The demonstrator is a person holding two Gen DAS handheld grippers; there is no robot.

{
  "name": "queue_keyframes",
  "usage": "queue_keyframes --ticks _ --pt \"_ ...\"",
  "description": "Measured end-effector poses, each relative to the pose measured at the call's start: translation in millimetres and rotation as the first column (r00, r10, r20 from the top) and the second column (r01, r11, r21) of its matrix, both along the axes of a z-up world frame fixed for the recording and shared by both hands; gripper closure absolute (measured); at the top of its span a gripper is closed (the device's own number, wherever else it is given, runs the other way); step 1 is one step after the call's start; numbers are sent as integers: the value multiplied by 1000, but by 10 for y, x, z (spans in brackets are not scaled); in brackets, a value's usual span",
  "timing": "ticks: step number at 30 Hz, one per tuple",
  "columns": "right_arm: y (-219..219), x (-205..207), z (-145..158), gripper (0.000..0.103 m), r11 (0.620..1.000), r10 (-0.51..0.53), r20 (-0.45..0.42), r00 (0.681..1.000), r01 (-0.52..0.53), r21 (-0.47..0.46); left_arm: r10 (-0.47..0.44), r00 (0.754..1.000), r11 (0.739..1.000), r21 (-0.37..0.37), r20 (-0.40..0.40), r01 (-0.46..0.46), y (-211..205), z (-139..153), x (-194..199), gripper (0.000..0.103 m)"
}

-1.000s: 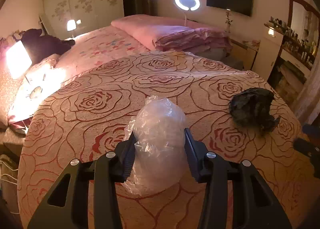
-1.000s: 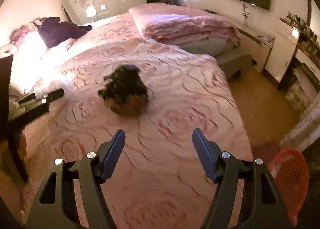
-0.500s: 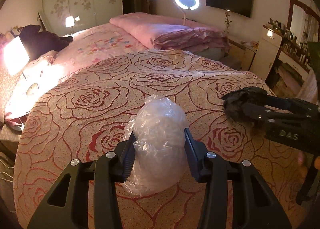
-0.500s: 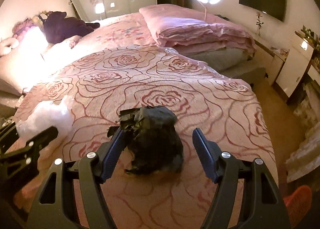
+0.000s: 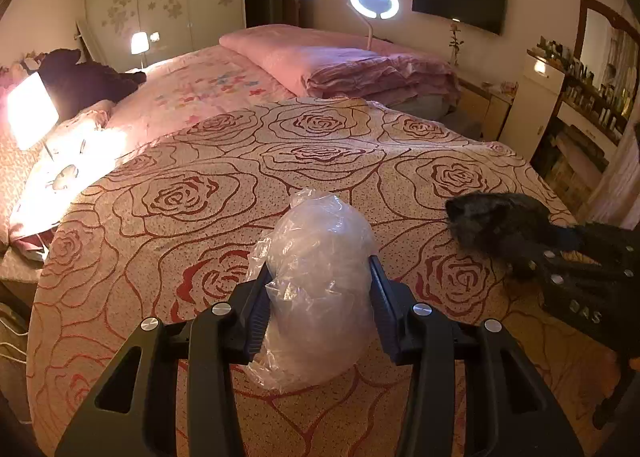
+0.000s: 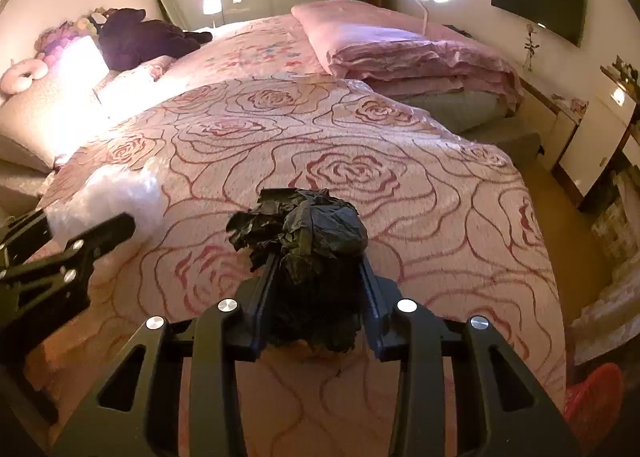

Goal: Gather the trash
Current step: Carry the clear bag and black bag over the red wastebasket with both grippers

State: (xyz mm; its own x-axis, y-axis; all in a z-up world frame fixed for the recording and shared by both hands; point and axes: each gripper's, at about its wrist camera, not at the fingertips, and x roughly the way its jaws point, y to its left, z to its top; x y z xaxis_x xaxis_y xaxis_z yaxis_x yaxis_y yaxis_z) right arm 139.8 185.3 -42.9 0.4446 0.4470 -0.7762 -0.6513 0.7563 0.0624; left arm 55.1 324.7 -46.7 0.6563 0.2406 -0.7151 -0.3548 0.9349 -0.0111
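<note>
Both grips set — left gripper [image 5: 318, 297] pinching the clear plastic bag [image 5: 320, 281], right gripper [image 6: 316, 297] clamping the crumpled black bag [image 6: 308, 241]; lift straight off the bedspread's [image 6: 400, 193] foot edge.

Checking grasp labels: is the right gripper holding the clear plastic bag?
No, the right gripper is shut on the black crumpled bag; the clear plastic bag sits in the left gripper.

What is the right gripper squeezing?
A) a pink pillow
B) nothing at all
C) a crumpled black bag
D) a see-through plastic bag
C: in the right wrist view the right gripper has its two fingers pressed against the sides of the crumpled black bag on the rose-patterned bedspread, while the clear plastic bag sits in the left gripper.
</note>
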Motion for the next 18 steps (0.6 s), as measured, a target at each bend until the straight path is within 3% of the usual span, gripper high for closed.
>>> queue_keyframes --ticks 11,18 --pt "-400 -211 -8 67 999 -28 -42 999 29 24 -32 999 999 37 -12 33 -259 8 -34 60" --pt "-789 -363 16 67 998 -54 -64 996 55 21 -101 995 995 -4 -15 101 -568 22 -114 60"
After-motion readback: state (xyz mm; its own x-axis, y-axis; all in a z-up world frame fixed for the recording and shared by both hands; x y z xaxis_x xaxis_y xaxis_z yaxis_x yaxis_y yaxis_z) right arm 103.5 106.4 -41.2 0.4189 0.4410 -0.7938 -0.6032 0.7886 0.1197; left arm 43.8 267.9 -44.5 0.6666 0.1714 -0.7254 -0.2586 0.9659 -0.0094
